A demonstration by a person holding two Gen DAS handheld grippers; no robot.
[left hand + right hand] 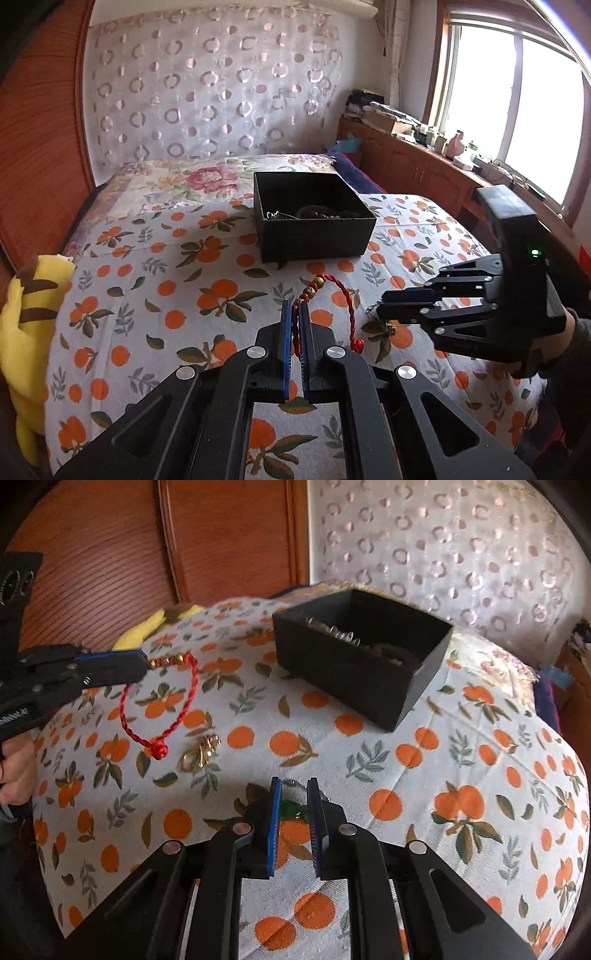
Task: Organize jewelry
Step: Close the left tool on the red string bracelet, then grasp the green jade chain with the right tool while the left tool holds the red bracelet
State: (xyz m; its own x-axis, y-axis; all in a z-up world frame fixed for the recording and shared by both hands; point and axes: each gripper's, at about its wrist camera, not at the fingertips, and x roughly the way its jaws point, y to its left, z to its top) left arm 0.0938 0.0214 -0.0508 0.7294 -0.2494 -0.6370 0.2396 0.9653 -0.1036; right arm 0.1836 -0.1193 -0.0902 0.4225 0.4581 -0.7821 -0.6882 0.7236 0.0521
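Left hand-held gripper [146,664] was clamped on the red bracelet [162,705], which hung below its tips | black box [354,672] stood ahead of it; carry high, release inside | right hand-held gripper [293,786] was nearly closed, whether gripping unclear.

On the bed [155,266] a box [314,236] sits toward the headboard end, with jewelry [369,646] lying inside it. Before the box, the left gripper [295,306] hangs above the cover with a cord bracelet [162,705] clamped between its jaws, the loop dangling below them; in the right wrist view a small trinket [201,755] lies on the cover just beside the loop's lower end. The right gripper [294,786] is on the right of the left one, low over the cover, and a soft toy [29,332] lies at the bed's left edge.
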